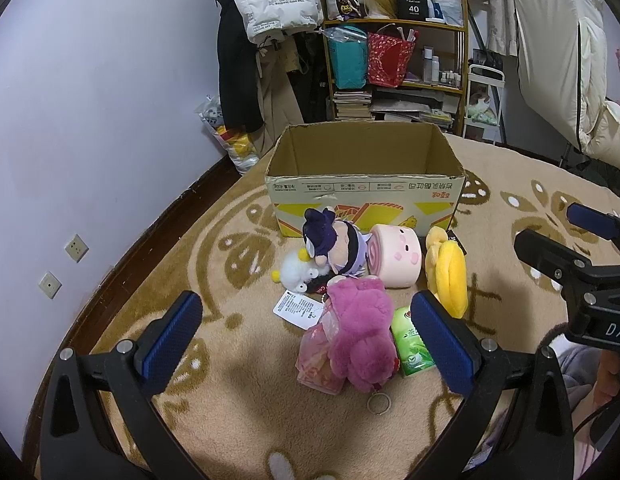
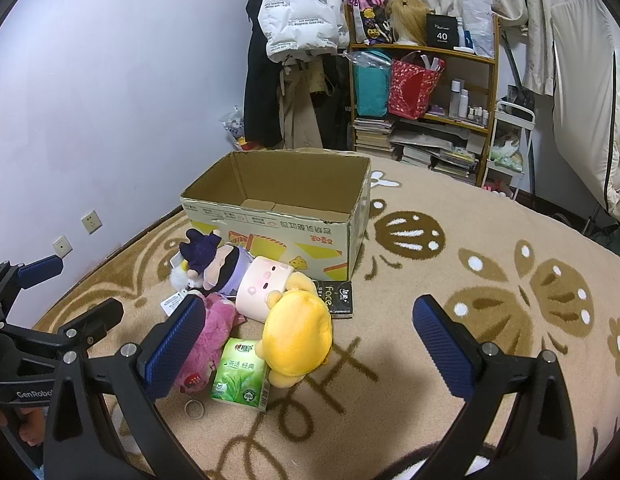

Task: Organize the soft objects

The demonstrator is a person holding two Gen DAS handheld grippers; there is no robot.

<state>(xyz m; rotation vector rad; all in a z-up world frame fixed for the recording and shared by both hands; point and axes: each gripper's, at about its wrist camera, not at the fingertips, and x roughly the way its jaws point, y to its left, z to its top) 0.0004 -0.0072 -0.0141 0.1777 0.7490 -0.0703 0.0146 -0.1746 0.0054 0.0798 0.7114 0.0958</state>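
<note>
Two open grippers hover over a heap of soft toys on a patterned rug, in front of an empty cardboard box.

The beige-and-brown rug (image 1: 238, 412) fills the floor; the box (image 1: 366, 184) stands open-topped at 12 o'clock in the left wrist view, with the toys piled against its near side. From largest to smallest: a pink plush bear (image 1: 360, 334) lies nearest the camera, a yellow plush (image 2: 296, 328) sits at its 2 o'clock, a pink roll-shaped cushion (image 1: 396, 258) rests against the box, a doll in a purple hat (image 1: 336, 246) leans at its 9 o'clock, and a small white plush (image 1: 294, 270) sits beside the doll. A green tissue pack (image 2: 242, 376) touches the yellow plush. The left gripper (image 1: 306, 344) has its jaws spread wide, holding nothing; the right gripper (image 2: 310, 348) is likewise spread and empty.
</note>
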